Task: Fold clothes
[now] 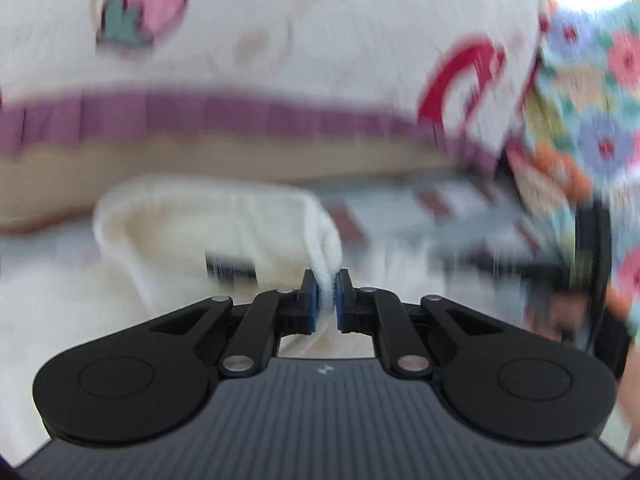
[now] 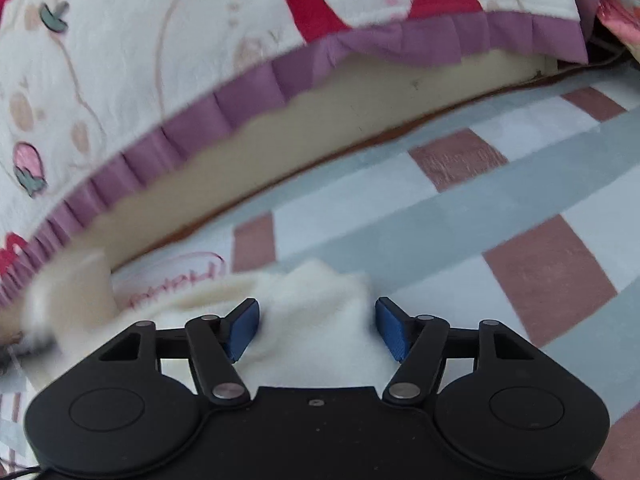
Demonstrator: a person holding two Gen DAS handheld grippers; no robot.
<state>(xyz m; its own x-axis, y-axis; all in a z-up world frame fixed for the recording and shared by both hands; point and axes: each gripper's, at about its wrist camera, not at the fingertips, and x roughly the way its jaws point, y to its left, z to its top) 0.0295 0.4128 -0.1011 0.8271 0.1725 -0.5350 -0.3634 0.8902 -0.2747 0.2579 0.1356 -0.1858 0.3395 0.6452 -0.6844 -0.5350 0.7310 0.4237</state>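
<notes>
On the left, my left gripper (image 1: 327, 294) is clamped on the ribbed edge of the cream garment (image 1: 224, 236), its neck opening gaping to the left; beyond lies a purple-frilled cartoon pillow (image 1: 280, 40). On the right, my right gripper (image 2: 316, 328) stands wide, pads off the garment's fleecy corner (image 2: 320, 312) lying between them on the checked bedsheet (image 2: 460, 208); no containers show.

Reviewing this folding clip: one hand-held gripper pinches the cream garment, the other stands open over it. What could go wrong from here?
1. The left hand-held gripper pinches only a thin edge of the cream garment; a pull might slip it free.
2. The right hand-held gripper is open over the cloth without gripping, so that side may sag or bunch.
3. The pillow lies close behind; lifted cloth could catch its purple frill.
</notes>
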